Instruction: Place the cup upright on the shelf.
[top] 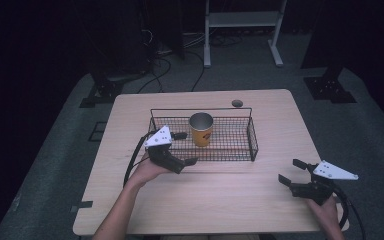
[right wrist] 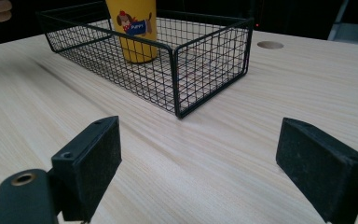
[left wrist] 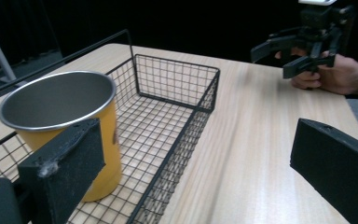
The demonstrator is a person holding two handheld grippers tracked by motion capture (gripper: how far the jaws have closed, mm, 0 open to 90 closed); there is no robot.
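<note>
With its jaws spread wide and empty, the left tool [top: 182,148] straddles the near-left wall of the black wire basket [top: 252,142] beside the upright yellow metal cup [top: 201,130] standing inside, so closing squarely on the cup's wall should grip cleanly, while the right tool [top: 292,172] hangs open over the pale wooden worktop [top: 220,200].

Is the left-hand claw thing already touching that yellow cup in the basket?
Cannot tell. In the left gripper view, one pad of the open left gripper overlaps the yellow cup standing in the wire basket; neither contact nor a gap shows plainly.
</note>
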